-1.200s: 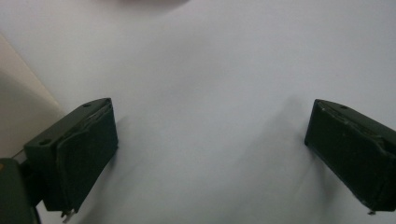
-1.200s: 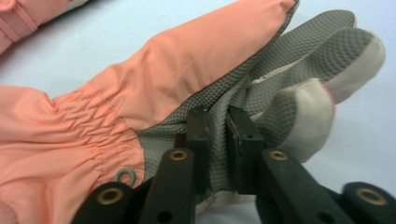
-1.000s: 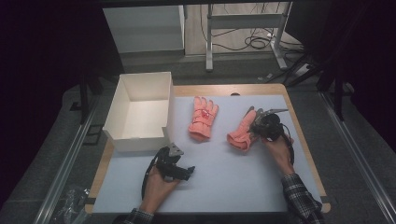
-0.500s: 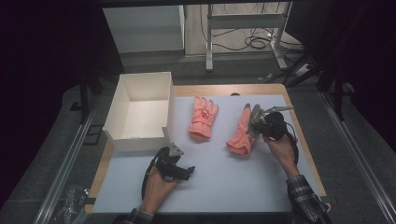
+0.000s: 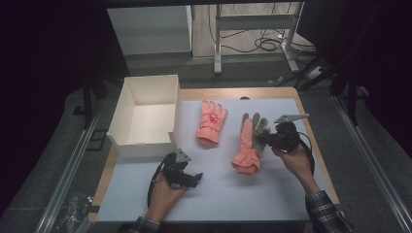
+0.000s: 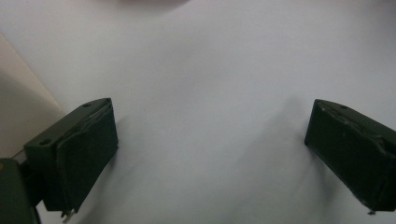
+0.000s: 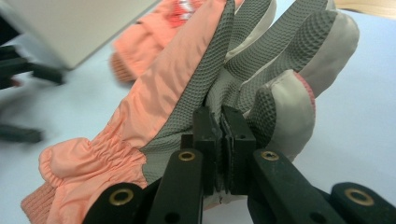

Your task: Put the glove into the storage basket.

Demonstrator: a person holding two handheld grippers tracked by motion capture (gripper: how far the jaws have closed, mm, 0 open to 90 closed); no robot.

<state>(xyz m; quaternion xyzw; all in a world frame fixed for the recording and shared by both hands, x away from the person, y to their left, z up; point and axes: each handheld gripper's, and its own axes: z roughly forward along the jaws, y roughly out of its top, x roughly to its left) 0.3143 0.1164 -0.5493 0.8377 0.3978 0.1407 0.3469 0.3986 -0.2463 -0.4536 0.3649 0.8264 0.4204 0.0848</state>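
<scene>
Two grippers are at work, and only the right gripper [image 5: 265, 138] has changed anything: its jaws are pinched tight on a fold of the grey palm fabric of the near glove [image 5: 247, 145], and against the frames of a second ago that glove has been turned, so its grey textured palm and fingers now face up at the centre-right of the high view, with the knit cuff toward the lower middle. In the right gripper view the gripper [image 7: 220, 135] shows its pads nearly meeting, with only a thin pleat of cloth between them, and the glove [image 7: 187, 98] hangs tilted from that pinch rather than lying flat. I judge this to mean the glove has been picked up and is ready to be carried, most likely toward the box.

Outward from there, the second glove [image 5: 211, 122] lies flat, back side up, just left of the held one and apart from it. Further left, the white box [image 5: 145, 109] stands open and empty in the upper left of the surface [image 5: 272, 194].

At the lower left the left gripper [image 5: 194, 178] rests low over the surface, jaws spread wide with nothing between them.

Count: two gloves, one box, two grippers.
</scene>
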